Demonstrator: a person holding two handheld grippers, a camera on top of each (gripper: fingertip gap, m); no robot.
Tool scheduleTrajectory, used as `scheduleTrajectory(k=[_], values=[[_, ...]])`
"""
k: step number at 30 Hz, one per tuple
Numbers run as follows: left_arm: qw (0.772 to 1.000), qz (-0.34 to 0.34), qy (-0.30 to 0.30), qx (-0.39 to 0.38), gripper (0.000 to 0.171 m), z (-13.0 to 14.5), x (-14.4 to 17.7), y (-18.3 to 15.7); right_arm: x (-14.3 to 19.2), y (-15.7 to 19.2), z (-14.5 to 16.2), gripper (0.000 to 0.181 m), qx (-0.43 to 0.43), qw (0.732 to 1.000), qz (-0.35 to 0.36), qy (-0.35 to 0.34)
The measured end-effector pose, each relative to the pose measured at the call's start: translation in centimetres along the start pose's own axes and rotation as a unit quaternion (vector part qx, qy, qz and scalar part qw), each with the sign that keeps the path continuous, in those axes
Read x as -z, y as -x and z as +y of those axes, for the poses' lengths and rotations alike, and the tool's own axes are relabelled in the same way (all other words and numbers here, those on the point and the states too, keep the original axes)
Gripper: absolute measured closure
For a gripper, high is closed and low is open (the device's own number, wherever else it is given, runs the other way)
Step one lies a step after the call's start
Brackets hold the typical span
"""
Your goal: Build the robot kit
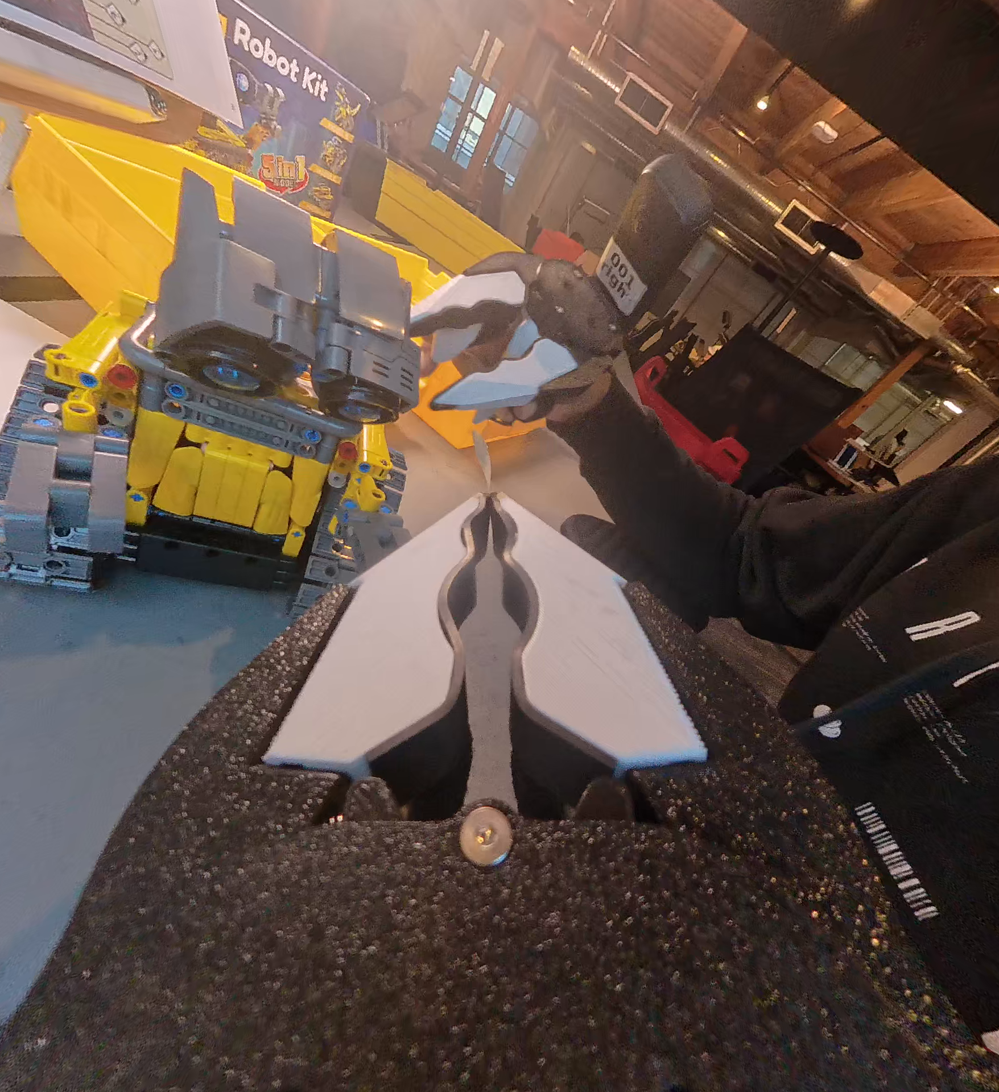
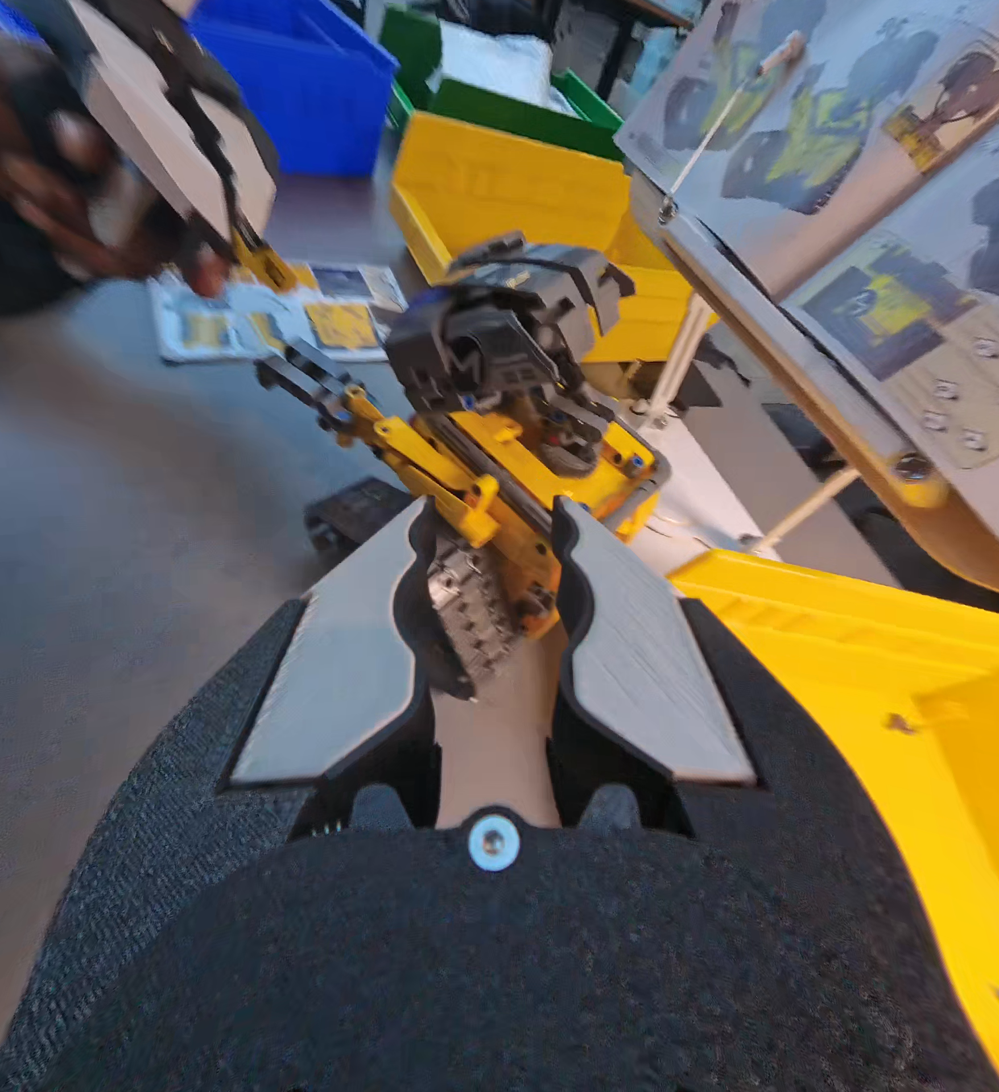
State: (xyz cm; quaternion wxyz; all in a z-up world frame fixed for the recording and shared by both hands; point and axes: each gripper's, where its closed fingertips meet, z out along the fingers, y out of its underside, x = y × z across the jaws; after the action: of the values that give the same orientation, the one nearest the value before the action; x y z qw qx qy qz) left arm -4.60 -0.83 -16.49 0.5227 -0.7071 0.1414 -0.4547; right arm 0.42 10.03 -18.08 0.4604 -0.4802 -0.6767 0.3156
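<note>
Pinching small yellow piece (image 2: 263, 260) in L gripper (image 1: 489, 502), R gripper (image 2: 488, 511) wide, flanking yellow-grey brick robot (image 2: 503, 425) on grey surface (image 1: 71, 679)

The right gripper (image 2: 488, 520), jaws apart, is just before a yellow-and-grey brick-built tracked robot (image 2: 503, 449). A yellow plastic bin (image 2: 875, 668) is beside it.

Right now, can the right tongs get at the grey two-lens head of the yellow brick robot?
Probably yes: the right tongs stand open just beside the grey two-lens head of the yellow brick robot, with nothing visible between them.
</note>
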Motion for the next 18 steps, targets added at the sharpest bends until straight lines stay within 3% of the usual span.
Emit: scheduleTrajectory(k=[4,10,18], values=[[1.0,0.014,-0.004,0.017,0.171,-0.2,1.0,-0.4,-0.8,-2.5,2.5,0.147,0.115,0.99,0.007,0.085],[0.999,0.014,0.002,0.034,0.171,0.3,1.8,-0.8,-2.2,-2.1,2.3,0.162,0.171,0.975,-0.054,0.128],[0.996,0.028,0.021,0.083,0.171,1.3,1.7,-1.7,-1.7,3.0,0.5,0.167,0.179,0.975,-0.082,0.1]])
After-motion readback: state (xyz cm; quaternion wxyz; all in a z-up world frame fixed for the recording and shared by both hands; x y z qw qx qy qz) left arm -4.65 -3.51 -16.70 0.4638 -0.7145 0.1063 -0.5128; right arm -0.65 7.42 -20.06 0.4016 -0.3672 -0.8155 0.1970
